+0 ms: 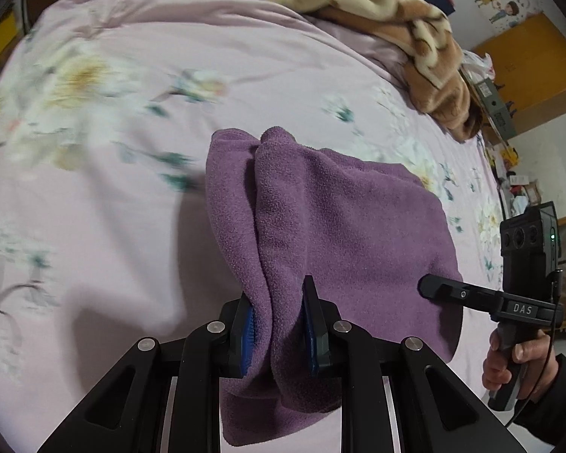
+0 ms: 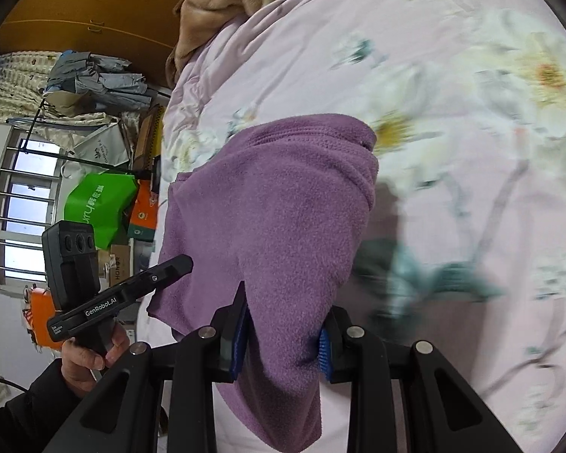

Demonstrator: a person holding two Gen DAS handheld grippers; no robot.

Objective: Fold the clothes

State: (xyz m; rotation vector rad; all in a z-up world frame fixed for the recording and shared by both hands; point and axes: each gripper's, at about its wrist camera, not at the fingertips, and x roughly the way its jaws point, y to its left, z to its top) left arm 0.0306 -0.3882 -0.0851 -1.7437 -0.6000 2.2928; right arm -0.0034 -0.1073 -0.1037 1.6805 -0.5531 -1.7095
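pink bedsheet (image 1: pixel 139 196); both grippers clamp purple fleece (image 1: pixel 339 219).

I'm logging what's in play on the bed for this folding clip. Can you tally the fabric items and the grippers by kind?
Purple fleece garment: 1, held up over the bed
Brown and cream plush blanket: 1, bunched at the far edge
Pink floral bedsheet: 1
Handheld grippers: 2, left gripper and right gripper, both clamped on the garment
Total: 5
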